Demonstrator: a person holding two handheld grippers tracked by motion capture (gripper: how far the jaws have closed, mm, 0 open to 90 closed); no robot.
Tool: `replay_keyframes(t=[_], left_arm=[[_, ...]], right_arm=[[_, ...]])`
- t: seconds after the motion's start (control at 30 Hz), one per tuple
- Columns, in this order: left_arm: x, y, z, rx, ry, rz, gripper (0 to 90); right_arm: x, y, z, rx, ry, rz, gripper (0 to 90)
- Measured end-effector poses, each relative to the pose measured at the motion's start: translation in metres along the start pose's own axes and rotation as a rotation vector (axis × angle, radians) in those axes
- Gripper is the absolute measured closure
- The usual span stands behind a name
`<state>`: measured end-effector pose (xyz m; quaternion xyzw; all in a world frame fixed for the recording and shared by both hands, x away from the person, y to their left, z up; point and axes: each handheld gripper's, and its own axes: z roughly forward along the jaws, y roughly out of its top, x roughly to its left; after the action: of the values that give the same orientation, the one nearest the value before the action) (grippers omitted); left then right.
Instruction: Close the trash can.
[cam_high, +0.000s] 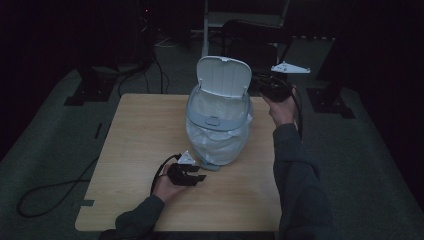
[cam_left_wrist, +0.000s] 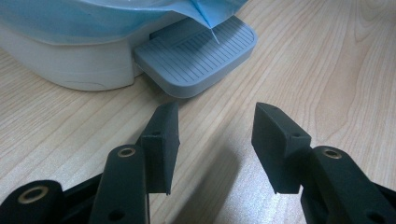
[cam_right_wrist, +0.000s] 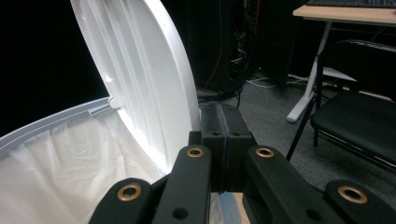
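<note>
One pedal bin (cam_high: 219, 125) stands at the middle of the high view on the wooden table (cam_high: 135, 150), lined with a white bag (cam_high: 220, 112), its single lid (cam_high: 223, 76) tipped up and back at the upper centre of the frame. Its one grey foot pedal (cam_left_wrist: 198, 58) juts from the base toward the lower edge of that view.

The left gripper (cam_left_wrist: 215, 133) lies low on the table at lower centre-left of the high view, jaws spread wide with nothing between them. In the left gripper view the pedal sits just ahead, in the upper middle of the frame, slightly left of the gap between the jaws, close but not touching. The pedal's long axis runs across the frame, tilting up to the right, so it lies crosswise to the jaws. This hand is by far the nearer to the pedal.

The right gripper (cam_right_wrist: 223, 140) is at the upper right of the bin in the high view, jaws pressed together on nothing, just beside the right-hand edge of the raised lid; whether they touch it I cannot tell. This hand is the nearer to the lid.

Count: one bin, one lid, one pedal, one bag, two grippers
</note>
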<state>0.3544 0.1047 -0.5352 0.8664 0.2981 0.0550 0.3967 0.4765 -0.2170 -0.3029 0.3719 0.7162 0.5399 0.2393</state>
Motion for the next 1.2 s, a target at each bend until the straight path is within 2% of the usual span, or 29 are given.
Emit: replay_keyframes(t=[0.33, 0.7, 1.03, 1.2], left_arm=[[0.0, 0.0, 0.001, 0.003, -0.002, 0.0, 52.4], [0.001, 0.001, 0.003, 0.009, -0.003, 0.001, 52.4], [0.001, 0.003, 0.003, 0.008, -0.006, 0.0, 52.4], [0.002, 0.003, 0.003, 0.009, -0.005, 0.004, 52.4]], right_arm=[[0.004, 0.001, -0.005, -0.008, 0.034, -0.036, 90.0], [0.007, -0.007, -0.012, -0.014, 0.105, -0.071, 90.0], [0.017, -0.012, -0.017, 0.016, 0.142, -0.121, 90.0], [0.02, -0.018, -0.017, 0.034, 0.162, -0.13, 90.0]])
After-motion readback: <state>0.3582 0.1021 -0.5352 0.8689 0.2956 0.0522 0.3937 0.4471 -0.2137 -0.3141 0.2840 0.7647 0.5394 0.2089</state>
